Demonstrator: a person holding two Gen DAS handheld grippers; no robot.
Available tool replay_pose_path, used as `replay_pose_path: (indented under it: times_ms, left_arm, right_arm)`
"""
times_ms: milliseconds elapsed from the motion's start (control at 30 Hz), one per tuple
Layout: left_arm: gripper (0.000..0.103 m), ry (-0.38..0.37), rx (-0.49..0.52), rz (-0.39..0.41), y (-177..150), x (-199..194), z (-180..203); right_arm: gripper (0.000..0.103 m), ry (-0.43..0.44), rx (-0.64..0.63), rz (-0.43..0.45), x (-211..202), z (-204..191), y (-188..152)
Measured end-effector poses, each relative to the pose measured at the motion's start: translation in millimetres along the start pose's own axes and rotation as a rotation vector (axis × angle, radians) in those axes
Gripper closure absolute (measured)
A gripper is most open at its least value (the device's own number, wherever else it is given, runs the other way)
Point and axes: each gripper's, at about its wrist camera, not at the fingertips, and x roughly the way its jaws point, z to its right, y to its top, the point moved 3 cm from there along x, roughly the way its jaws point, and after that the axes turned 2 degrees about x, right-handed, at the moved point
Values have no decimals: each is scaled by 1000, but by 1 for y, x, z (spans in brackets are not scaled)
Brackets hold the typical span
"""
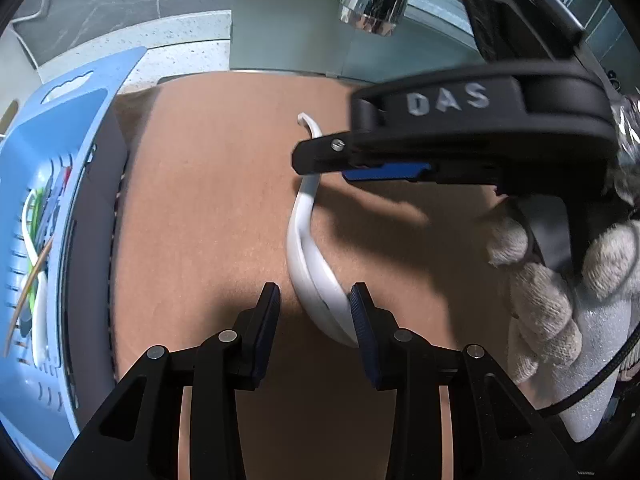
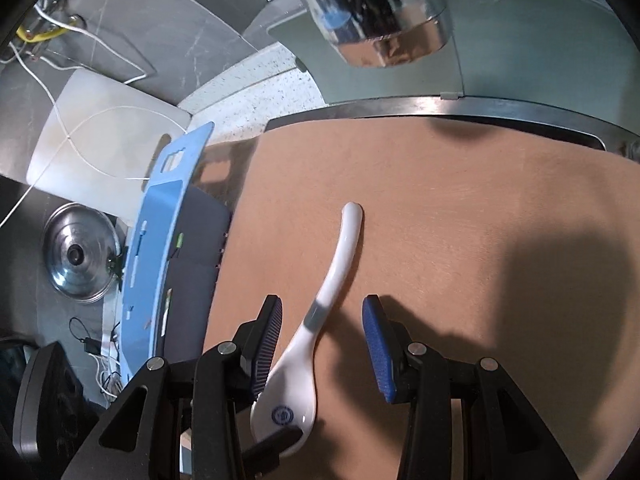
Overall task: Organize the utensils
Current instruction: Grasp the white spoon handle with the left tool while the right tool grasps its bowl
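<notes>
I'm over the white spoon (image 2: 334,280) lying flat on the brown counter (image 2: 460,220), my right tool (image 2: 322,332) spread, straddling its handle, left tool (image 1: 316,312) spread too. I should squeeze mid-handle, then carry toward the blue basket (image 2: 160,240) at nine o'clock.

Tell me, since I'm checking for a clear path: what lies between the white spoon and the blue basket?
Only bare brown board lies between the white spoon and the blue basket; the right wrist view shows it best.
</notes>
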Motion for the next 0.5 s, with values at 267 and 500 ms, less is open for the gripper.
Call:
replay_pose_path:
  times_ms: [267,500]
  left_arm:
    - [80,0,40,-19,-7,2,2]
    - [82,-11,47,-16,-12,-2,-1]
  right_arm:
    - [76,-51,40,25,10,-1,3]
    - [88,-30,114,32,7,9,1]
